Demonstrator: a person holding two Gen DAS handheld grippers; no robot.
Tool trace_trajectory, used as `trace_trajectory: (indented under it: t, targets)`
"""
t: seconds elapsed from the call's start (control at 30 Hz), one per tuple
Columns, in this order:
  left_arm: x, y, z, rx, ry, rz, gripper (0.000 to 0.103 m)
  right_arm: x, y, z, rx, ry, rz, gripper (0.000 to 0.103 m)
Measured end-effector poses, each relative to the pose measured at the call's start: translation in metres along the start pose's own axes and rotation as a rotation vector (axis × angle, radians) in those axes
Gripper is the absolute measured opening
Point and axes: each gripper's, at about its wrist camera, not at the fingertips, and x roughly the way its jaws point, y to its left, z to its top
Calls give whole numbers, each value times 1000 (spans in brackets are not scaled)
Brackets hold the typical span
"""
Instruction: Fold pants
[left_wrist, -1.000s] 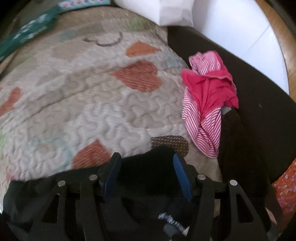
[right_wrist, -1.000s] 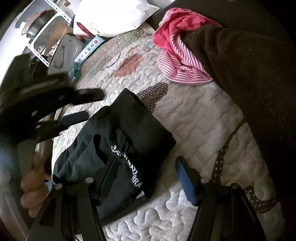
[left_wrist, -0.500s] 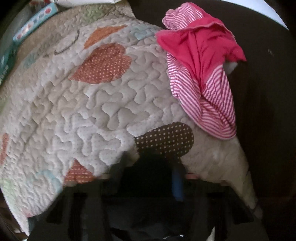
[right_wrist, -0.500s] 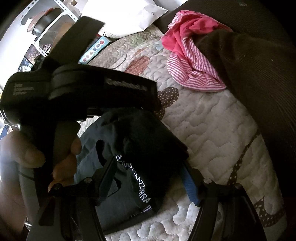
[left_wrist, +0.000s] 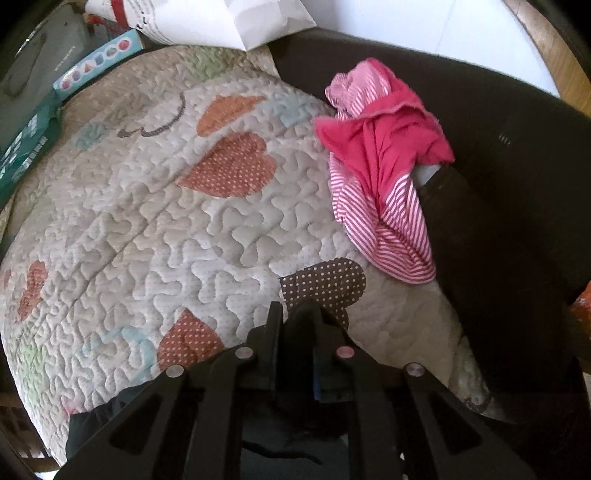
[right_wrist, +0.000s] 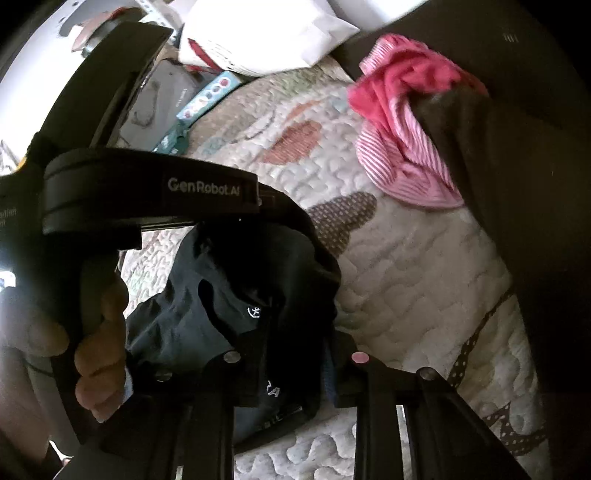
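The black pants (right_wrist: 221, 314), folded into a thick bundle with white lettering, lie on the quilted heart-print bedspread (left_wrist: 184, 229). My left gripper (left_wrist: 298, 332) is shut on a fold of the black pants (left_wrist: 299, 321) at the bundle's far end. My right gripper (right_wrist: 295, 354) is shut on the near edge of the same bundle. The left gripper's body (right_wrist: 147, 195) and the hand holding it fill the left of the right wrist view.
A crumpled pink and red striped garment (left_wrist: 384, 177) lies at the bedspread's right edge against a dark brown cushion (left_wrist: 517, 221). A white bag (left_wrist: 221, 22), a grey case (left_wrist: 33, 62) and teal boxes (left_wrist: 26, 151) sit along the far left edge.
Both grippers have closed on the black pants; they were open a second ago. The left gripper has swung in over the bundle, close to the right one.
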Motion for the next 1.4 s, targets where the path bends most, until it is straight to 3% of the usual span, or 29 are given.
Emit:
trace_trajectory:
  t: [0.23, 0.47, 0.67, 0.87, 1.2, 1.4]
  targets:
    - [-35, 11, -5, -37, -52, -13, 12, -20, 16, -3, -48, -21, 43, 24]
    - [-86, 36, -26, -115, -124, -24, 12, -43, 57, -5, -164, -45, 112, 23]
    - [-127, 67, -58, -186, -178, -18, 12, -62, 100, -16, -312, -51, 159, 22]
    - [-156, 112, -102, -313, -244, -23, 12, -66, 146, -27, -421, 1, 221, 22]
    - [-143, 191, -188, -555, -282, -56, 12, -33, 223, -79, -674, 111, 227, 21]
    - [-134, 225, -223, -655, -319, -80, 12, -5, 258, -115, -814, 151, 201, 21]
